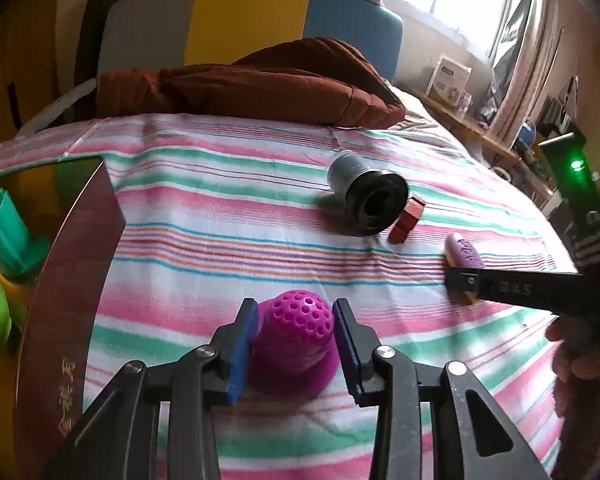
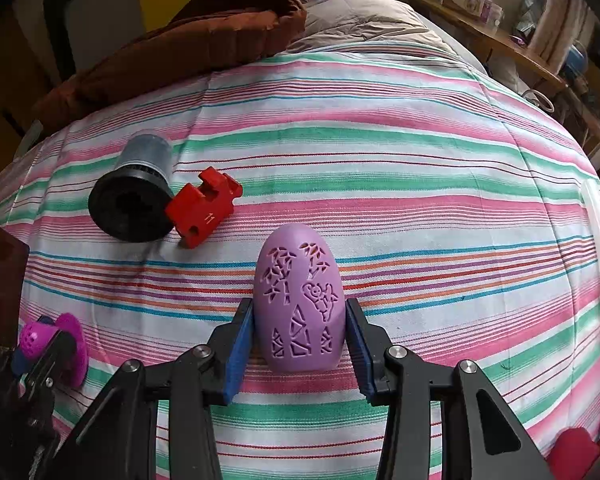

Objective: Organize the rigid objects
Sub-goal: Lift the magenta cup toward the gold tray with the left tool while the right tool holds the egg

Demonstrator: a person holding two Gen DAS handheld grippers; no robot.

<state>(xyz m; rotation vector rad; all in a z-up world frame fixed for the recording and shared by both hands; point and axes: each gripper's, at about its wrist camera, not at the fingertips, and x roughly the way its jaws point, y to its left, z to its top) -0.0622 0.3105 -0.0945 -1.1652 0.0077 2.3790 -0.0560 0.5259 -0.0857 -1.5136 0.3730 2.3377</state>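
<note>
Magenta perforated dome (image 1: pixel 296 344) sits on the striped bedsheet (image 1: pixel 228 248) near the bed's near-left edge, between the jaws of the left gripper (image 1: pixel 295 346). Lilac egg-shaped shell (image 2: pixel 300 304), cut with a bamboo-and-panda pattern, lies toward the near-middle of the bed between the jaws of the right gripper (image 2: pixel 299 340).

Surroundings:
- Black-and-grey cylinder (image 2: pixel 134 196) lies on its side toward the bed's left-middle, open dark end facing the cameras.
- Red block marked "11" (image 2: pixel 204 210) touches the cylinder's right flank.
- Brown quilt (image 1: pixel 260 80) is bunched along the far edge of the bed.
- Dark red box wall (image 1: pixel 72 280) stands at the bed's left edge; a green toy (image 1: pixel 8 236) shows beyond it.
- Nothing lies between either gripper and its object.

Jaws:
- Left: 2 blue pads close against both sides of the dome, apparently in contact; grip pressure cannot be judged.
- Right: 2 blue pads flank the shell's lower half, touching or nearly so; cannot tell whether clamped.

Pose: both grippers are held low, pointing across the bed toward its far edge. In the left wrist view the right gripper enters from the right side, roughly level.
</note>
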